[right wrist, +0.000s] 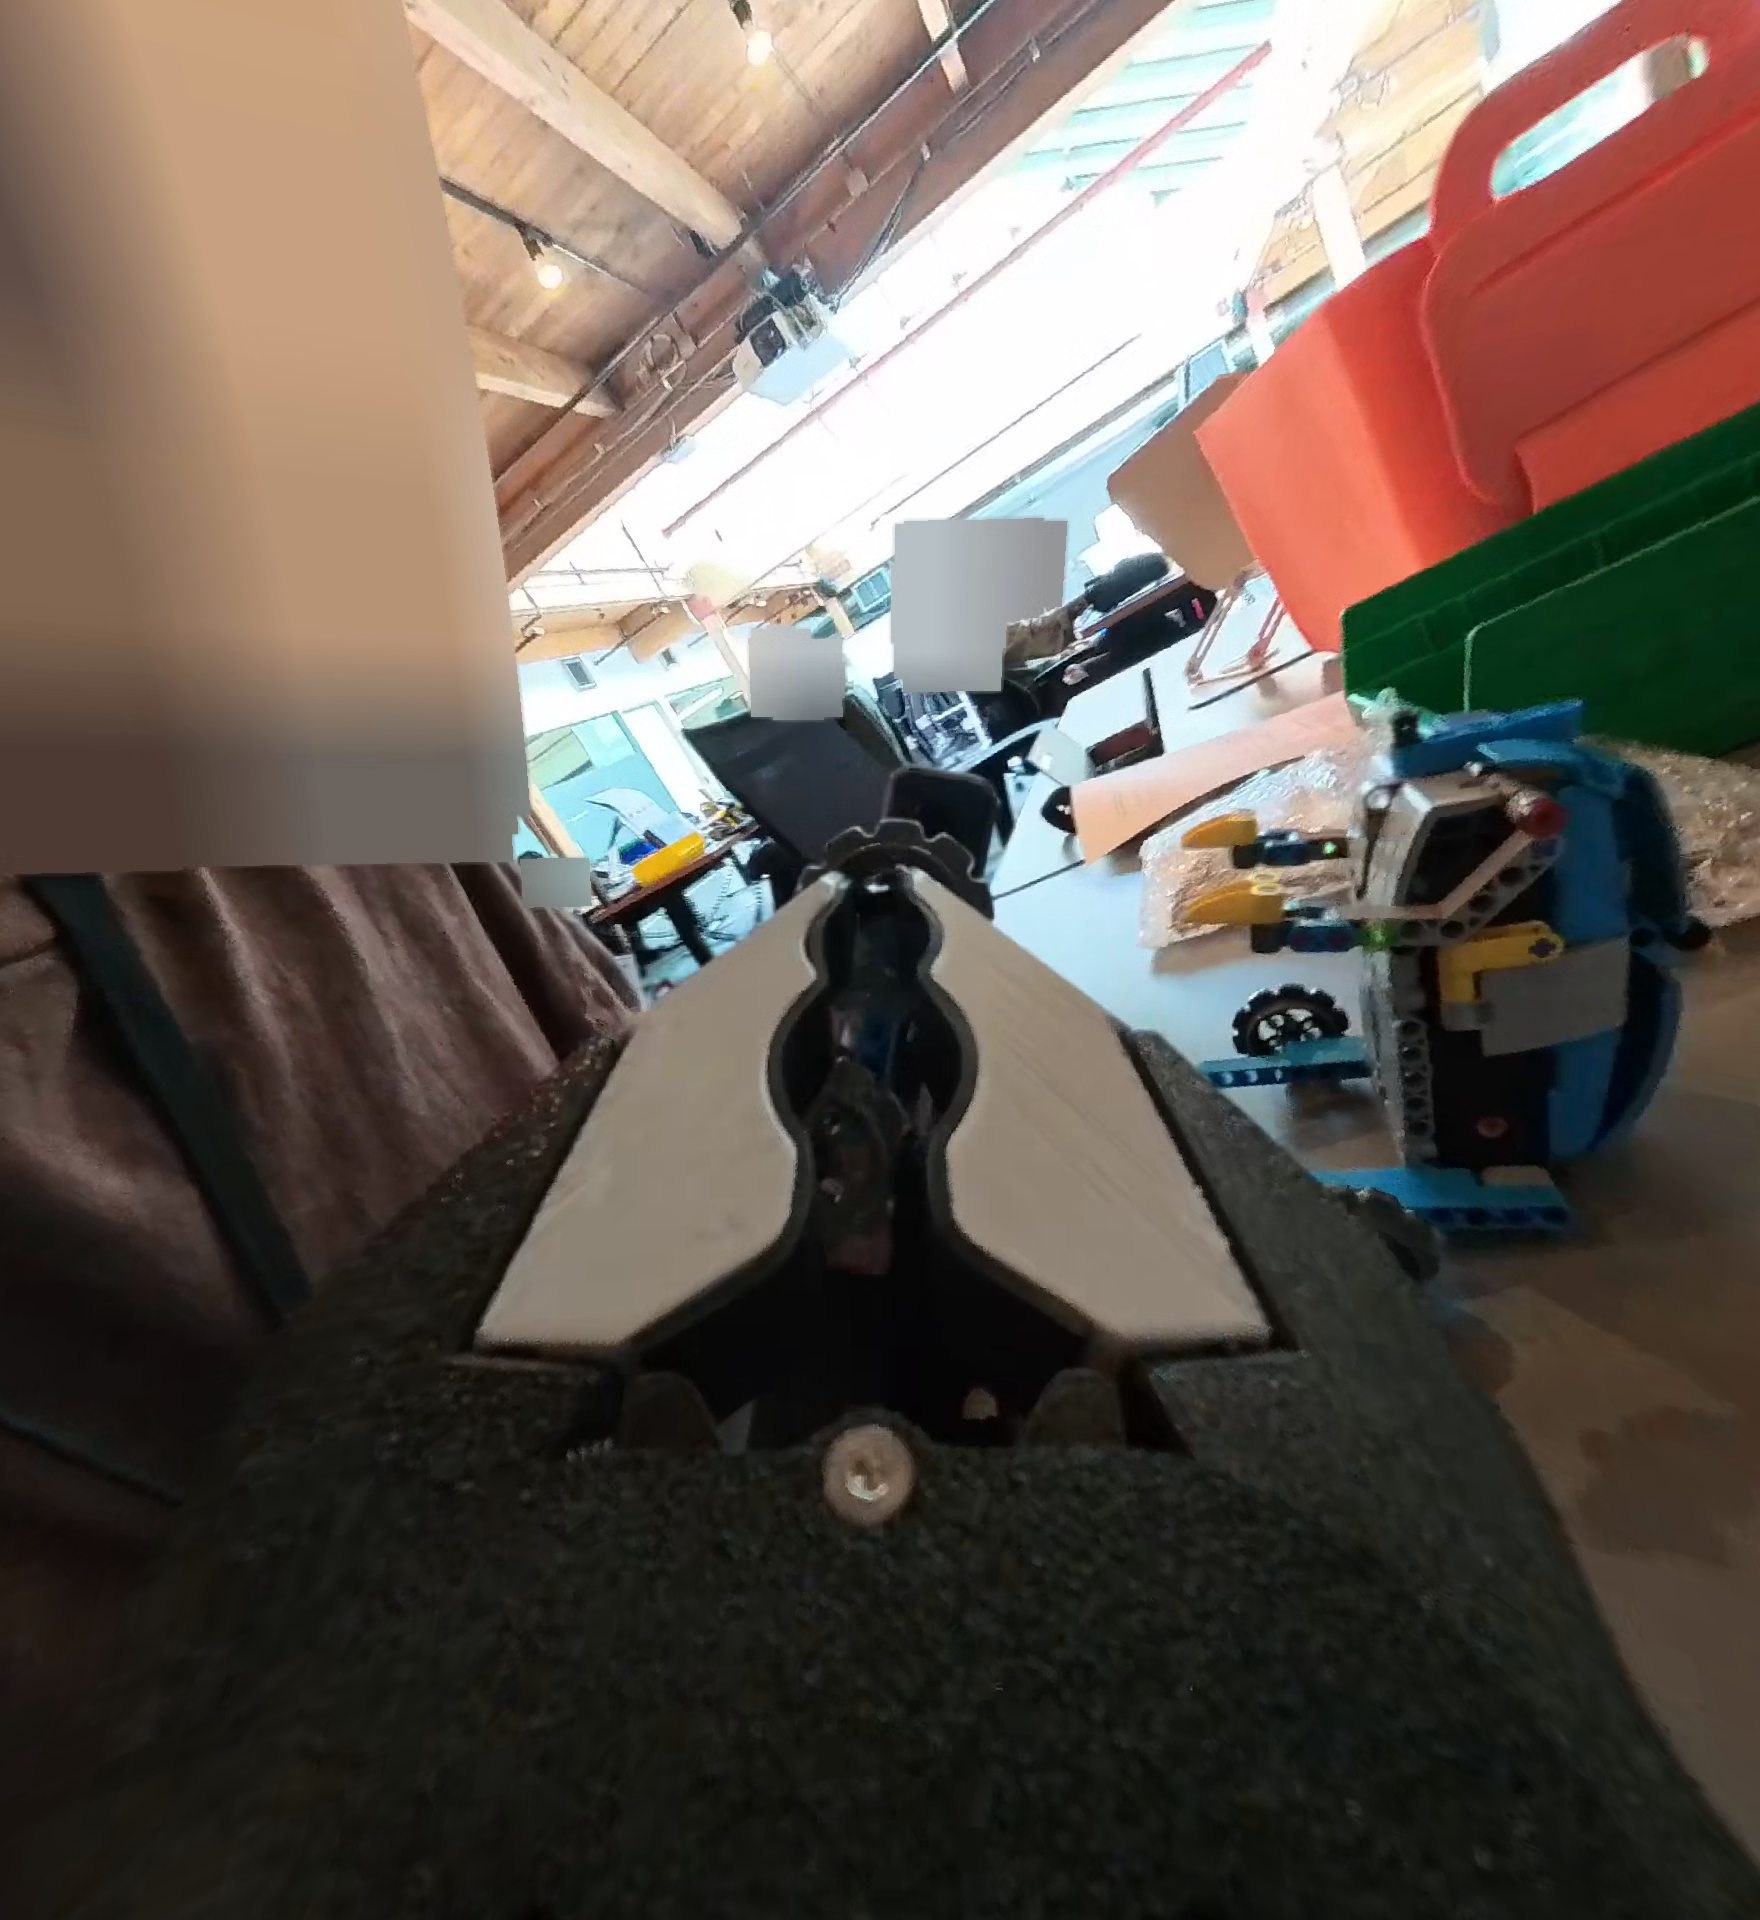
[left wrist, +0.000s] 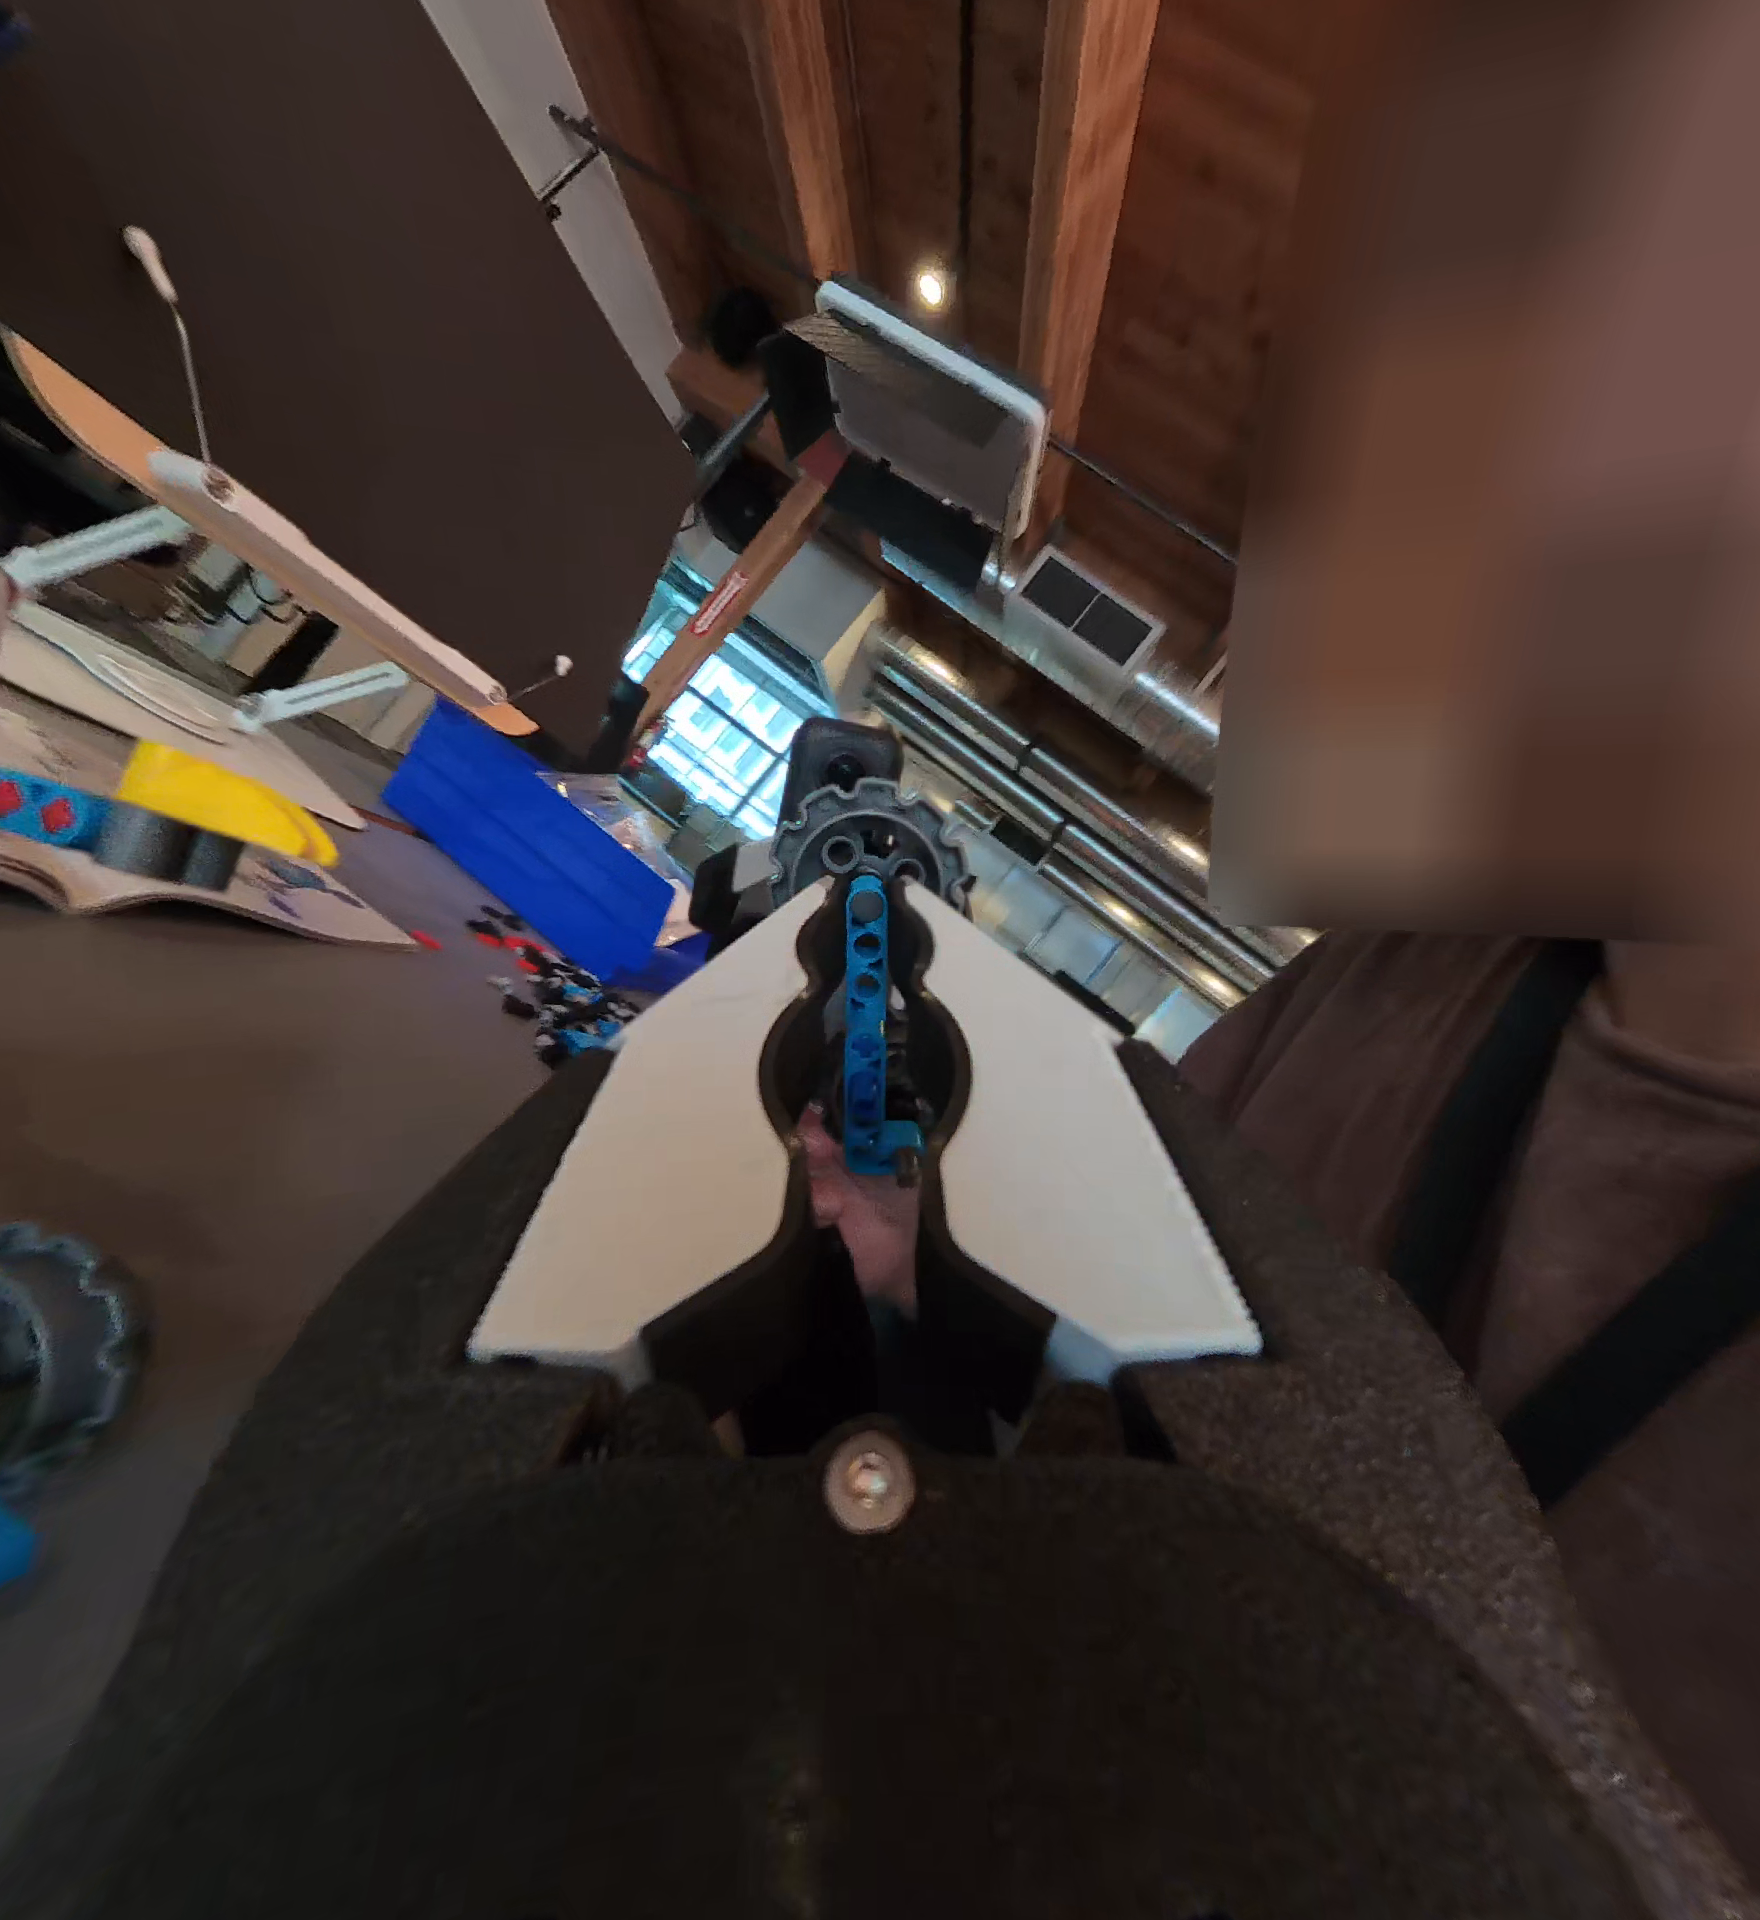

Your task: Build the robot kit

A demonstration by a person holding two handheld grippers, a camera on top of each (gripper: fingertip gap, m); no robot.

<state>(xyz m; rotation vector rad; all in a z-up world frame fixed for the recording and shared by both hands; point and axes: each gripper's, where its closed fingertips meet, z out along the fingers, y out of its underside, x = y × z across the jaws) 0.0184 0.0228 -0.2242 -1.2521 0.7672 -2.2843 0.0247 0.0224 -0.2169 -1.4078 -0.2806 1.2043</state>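
Note:
In the left wrist view my left gripper [left wrist: 860, 888] is shut on a blue perforated beam [left wrist: 865, 997] that stands upright between its white fingers [left wrist: 689, 1122]. A grey toothed wheel [left wrist: 860, 842] sits at the beam's far end, just past the fingertips. The other gripper's camera [left wrist: 840, 769] shows right behind the wheel. In the right wrist view my right gripper [right wrist: 871, 883] is shut on a dark brick piece [right wrist: 860, 1143], with a grey toothed wheel [right wrist: 902, 847] at its tips. Both grippers are raised off the table and face each other, close to a person in a brown top [right wrist: 232, 1039].
Left wrist view: a blue bin [left wrist: 533, 842], a yellow part [left wrist: 221, 800] on an open booklet [left wrist: 159, 894], scattered small pieces [left wrist: 564, 997], a grey wheel [left wrist: 24, 1351] at lower left. Right wrist view: a blue and grey brick model [right wrist: 1510, 956], a green bin [right wrist: 1603, 623], an orange case [right wrist: 1541, 343]. My left and right fingertips are right by each other.

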